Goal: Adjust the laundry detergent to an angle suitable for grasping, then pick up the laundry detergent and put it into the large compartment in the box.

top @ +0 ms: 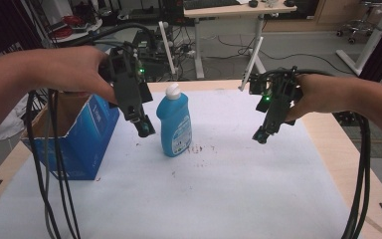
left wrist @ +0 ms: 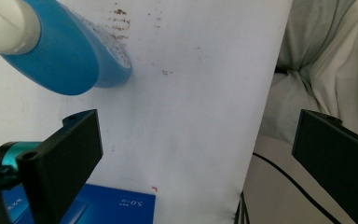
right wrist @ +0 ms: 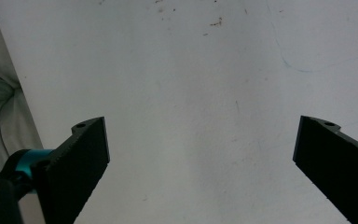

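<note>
**Both grippers raised and empty, bottle between them**

At the left of the high view an open blue box (top: 82,137) sits on the white sheet (top: 219,194). Just right of it, the left gripper (top: 144,127) hangs tilted downward, jaws spread wide, gripping nothing. A blue bottle (top: 174,124) with a white cap (top: 172,90) stands upright at centre, just beside that gripper. At the right, the right gripper (top: 261,135) hovers well apart from the bottle, jaws likewise wide and empty.
</note>
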`<state>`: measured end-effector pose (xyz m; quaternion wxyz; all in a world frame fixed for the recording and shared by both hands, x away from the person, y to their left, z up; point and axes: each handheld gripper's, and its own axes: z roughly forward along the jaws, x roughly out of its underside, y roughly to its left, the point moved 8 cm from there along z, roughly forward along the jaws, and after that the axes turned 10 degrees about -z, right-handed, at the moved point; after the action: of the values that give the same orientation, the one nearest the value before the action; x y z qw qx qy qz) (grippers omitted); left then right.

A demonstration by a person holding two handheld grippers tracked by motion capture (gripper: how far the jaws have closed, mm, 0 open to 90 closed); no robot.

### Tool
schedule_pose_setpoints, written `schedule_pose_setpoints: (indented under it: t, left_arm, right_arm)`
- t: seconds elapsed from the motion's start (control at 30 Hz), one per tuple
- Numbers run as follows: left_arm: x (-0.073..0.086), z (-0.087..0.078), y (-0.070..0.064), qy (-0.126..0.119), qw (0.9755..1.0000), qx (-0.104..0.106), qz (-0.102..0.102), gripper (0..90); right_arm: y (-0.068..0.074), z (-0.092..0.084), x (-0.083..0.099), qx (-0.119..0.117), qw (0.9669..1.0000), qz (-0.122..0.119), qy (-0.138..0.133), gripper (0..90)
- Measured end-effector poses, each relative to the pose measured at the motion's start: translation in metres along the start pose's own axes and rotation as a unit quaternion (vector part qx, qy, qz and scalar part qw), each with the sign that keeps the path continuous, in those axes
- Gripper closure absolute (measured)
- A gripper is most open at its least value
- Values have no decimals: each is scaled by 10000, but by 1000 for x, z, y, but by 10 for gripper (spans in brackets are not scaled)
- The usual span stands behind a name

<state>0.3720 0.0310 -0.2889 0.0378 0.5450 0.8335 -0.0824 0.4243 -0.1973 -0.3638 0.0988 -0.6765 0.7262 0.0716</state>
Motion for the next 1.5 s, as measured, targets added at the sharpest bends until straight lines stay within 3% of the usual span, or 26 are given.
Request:
schedule_pose_setpoints:
  t: [0.37, 0.7, 0.83, 1.0, 1.1, 1.13, 1.17, 1.2, 1.23, 1.27, 1.33, 1.37, 1.43, 1.5]
  left_arm:
    - [-2, 0, 0, -22, 10000, -45, -28, 17]
    - [-11, -1, 13, -125, 9980, -264, -556, 17]
    - [-16, -3, 25, -227, 9942, -379, -982, 17]
    - [-21, -2, 32, -300, 9912, -412, -1224, 16]
    - [-27, 0, 38, -331, 9872, -421, -1500, 17]
    - [-27, 0, 38, -331, 9872, -421, -1500, 17]
    - [-30, 0, 41, -365, 9853, -426, -1616, 17]
    - [-30, 0, 41, -365, 9853, -426, -1616, 17]
    - [-34, 1, 44, -398, 9829, -451, -1742, 17]
    - [-34, 1, 44, -398, 9829, -451, -1742, 17]
    - [-38, 5, 48, -396, 9799, -518, -1886, 17]
    - [-38, 5, 48, -396, 9799, -518, -1886, 17]
    - [-42, 7, 52, -464, 9760, -564, -2053, 17]
    - [-44, 9, 55, -502, 9742, -561, -2129, 17]
  right_arm:
    - [0, -2, 2, 20, 10000, 13, -9, 26]
    - [-1, -2, 3, 9, 10000, 28, -2, 26]
    - [-4, -1, 5, 12, 10000, 13, -23, 26]
    - [-5, 0, 5, -13, 10000, 15, -30, 26]
    - [-7, 1, 5, -16, 10000, -29, -49, 26]
    - [-7, 1, 5, -16, 10000, -29, -49, 26]
    - [-6, 0, 5, -33, 10000, 30, -22, 26]
    - [-6, 0, 5, -33, 10000, 30, -22, 26]
    - [-6, 0, 6, -15, 10000, 33, -60, 26]
    - [-7, -1, 6, -13, 10000, 20, -66, 26]
    - [-7, -1, 7, -3, 10000, 39, -62, 26]
    - [-7, -1, 7, -7, 10000, 28, -68, 26]
    - [-7, -2, 8, -16, 10000, 20, -59, 26]
    - [-7, -2, 8, -8, 10000, 22, -67, 26]
